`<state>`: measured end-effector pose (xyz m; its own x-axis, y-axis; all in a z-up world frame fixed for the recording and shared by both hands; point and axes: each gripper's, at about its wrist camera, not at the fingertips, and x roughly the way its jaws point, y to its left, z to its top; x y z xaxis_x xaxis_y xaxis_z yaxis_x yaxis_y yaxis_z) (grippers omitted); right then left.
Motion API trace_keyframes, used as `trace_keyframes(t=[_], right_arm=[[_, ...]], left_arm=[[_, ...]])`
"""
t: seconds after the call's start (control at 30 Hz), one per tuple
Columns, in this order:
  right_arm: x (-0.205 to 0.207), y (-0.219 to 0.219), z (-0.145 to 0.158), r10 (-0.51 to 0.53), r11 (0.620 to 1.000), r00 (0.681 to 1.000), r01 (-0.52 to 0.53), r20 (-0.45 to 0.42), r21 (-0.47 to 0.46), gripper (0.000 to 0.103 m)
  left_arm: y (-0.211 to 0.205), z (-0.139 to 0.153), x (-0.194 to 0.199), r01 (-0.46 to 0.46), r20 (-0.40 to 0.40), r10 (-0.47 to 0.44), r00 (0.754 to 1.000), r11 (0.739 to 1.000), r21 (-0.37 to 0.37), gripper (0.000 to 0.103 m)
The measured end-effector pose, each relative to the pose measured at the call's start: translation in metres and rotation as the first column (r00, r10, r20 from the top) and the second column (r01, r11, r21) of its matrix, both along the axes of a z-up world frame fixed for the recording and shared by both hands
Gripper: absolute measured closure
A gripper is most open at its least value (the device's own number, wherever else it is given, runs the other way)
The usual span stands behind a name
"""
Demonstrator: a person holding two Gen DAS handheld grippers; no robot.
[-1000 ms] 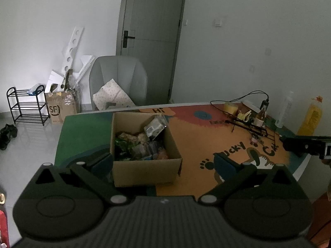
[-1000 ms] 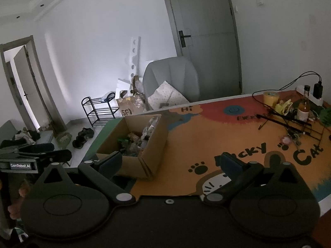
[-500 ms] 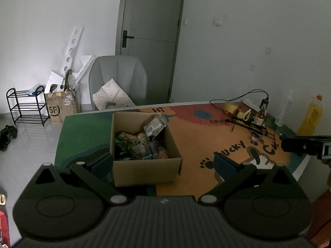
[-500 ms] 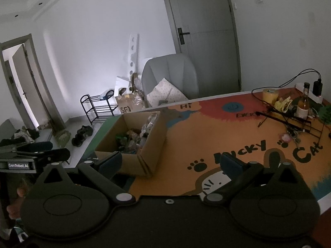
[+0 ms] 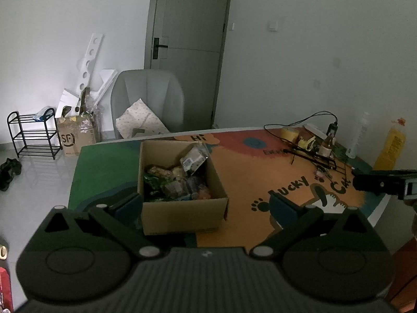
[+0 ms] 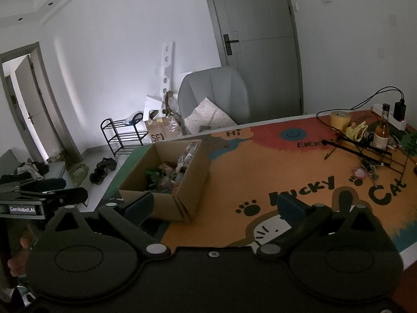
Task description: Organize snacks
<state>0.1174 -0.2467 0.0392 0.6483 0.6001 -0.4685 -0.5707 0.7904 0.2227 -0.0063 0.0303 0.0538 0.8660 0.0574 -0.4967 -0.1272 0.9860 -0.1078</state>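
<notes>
Cardboard box of snack packets sits near the table's left edge, directly ahead of the left gripper, the nearer one, and ahead-left of the right gripper; both sets of fingers spread wide, holding nothing.

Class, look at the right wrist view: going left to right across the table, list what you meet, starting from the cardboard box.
cardboard box → tape roll → yellow crumpled wrapper → brown glass bottle → black charger
</notes>
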Motion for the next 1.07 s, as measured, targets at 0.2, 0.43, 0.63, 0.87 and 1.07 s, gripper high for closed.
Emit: trace_keyframes(t=[0.2,0.43,0.63,0.87,1.07], right_arm=[[0.0003,-0.0001,0.0005,0.000,1.000,1.000,0.000,0.001,-0.001,0.000],[0.0005,-0.0003,0.0001,-0.001,1.000,1.000,0.001,0.000,-0.002,0.000],[0.0005,-0.0001,0.0004,-0.001,1.000,1.000,0.001,-0.001,-0.002,0.000],[0.0003,-0.0011,-0.0011,0.002,1.000,1.000,-0.002,-0.004,-0.001,0.000],[0.0004,-0.0028,-0.0036,0.000,1.000,1.000,0.000,-0.008,-0.002,0.000]], left_arm=[[0.0002,-0.0013,-0.0002,0.001,-0.001,-0.001,1.000,1.000,0.000,0.000],[0.0002,-0.0010,-0.0001,0.000,-0.001,0.000,1.000,1.000,0.000,0.000],[0.0000,-0.0008,0.0000,0.001,-0.001,-0.001,1.000,1.000,0.001,0.000],[-0.0006,-0.0020,0.0002,0.001,0.002,-0.001,1.000,1.000,0.001,0.000],[-0.0018,-0.0041,0.0005,0.007,0.003,-0.007,1.000,1.000,0.002,0.000]])
